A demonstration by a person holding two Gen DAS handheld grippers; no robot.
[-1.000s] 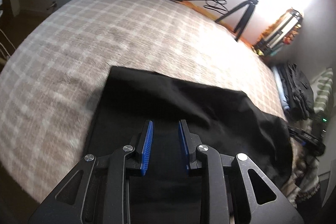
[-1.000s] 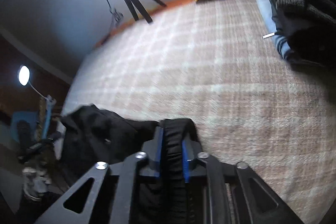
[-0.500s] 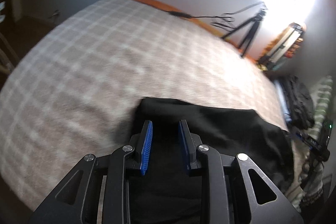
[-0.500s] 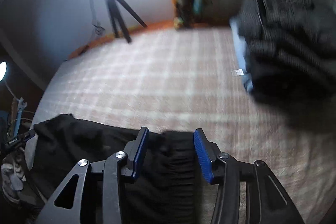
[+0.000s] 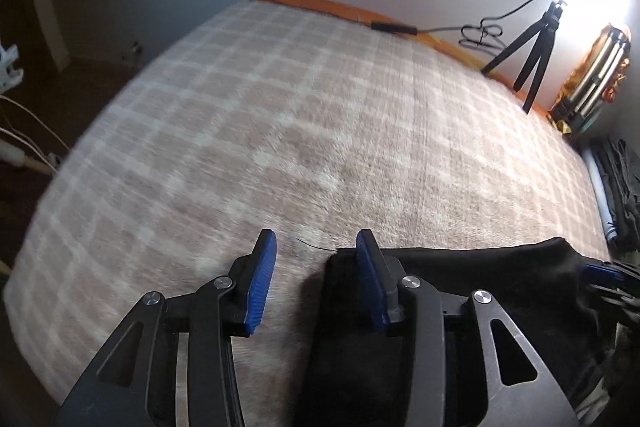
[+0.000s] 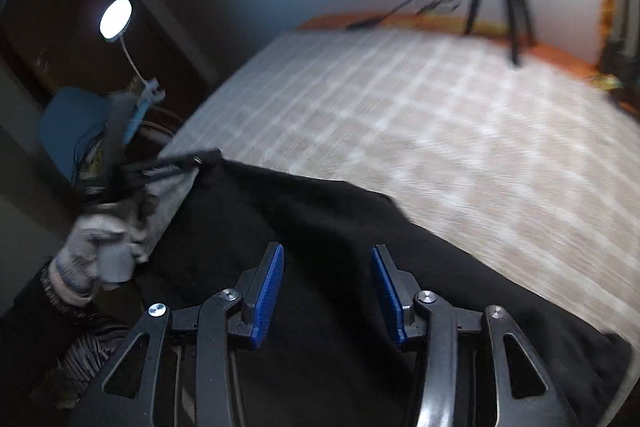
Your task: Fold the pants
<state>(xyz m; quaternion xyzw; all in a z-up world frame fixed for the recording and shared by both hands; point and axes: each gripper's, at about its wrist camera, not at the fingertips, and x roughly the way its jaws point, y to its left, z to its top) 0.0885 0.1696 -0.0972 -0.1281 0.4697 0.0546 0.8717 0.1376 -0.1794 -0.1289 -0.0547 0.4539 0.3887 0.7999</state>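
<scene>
Lying across the lower part of both frames on a beige plaid blanket (image 5: 304,131): black pants (image 6: 320,227), flat, one edge running from lower centre to the right edge in the left wrist view. Left gripper (image 5: 316,267) spread wide, nothing between the blue pads (image 5: 260,283); right-hand pad over the pants' corner, left-hand pad over bare blanket. Right gripper (image 6: 328,287) likewise spread wide above the black cloth, gripping nothing. Seen at left of the right wrist view: gloved left hand (image 6: 92,243) on the other gripper's handle, its tip at the pants' far corner. At upper right of both frames: black tripod (image 5: 532,55) with cable (image 5: 480,35). At upper left of the right wrist view: small round lamp (image 6: 115,18), lit. At right edge of the left wrist view: stacked dark clothing (image 5: 620,195). No legible writing, brand or label anywhere; right wrist view blurred.
</scene>
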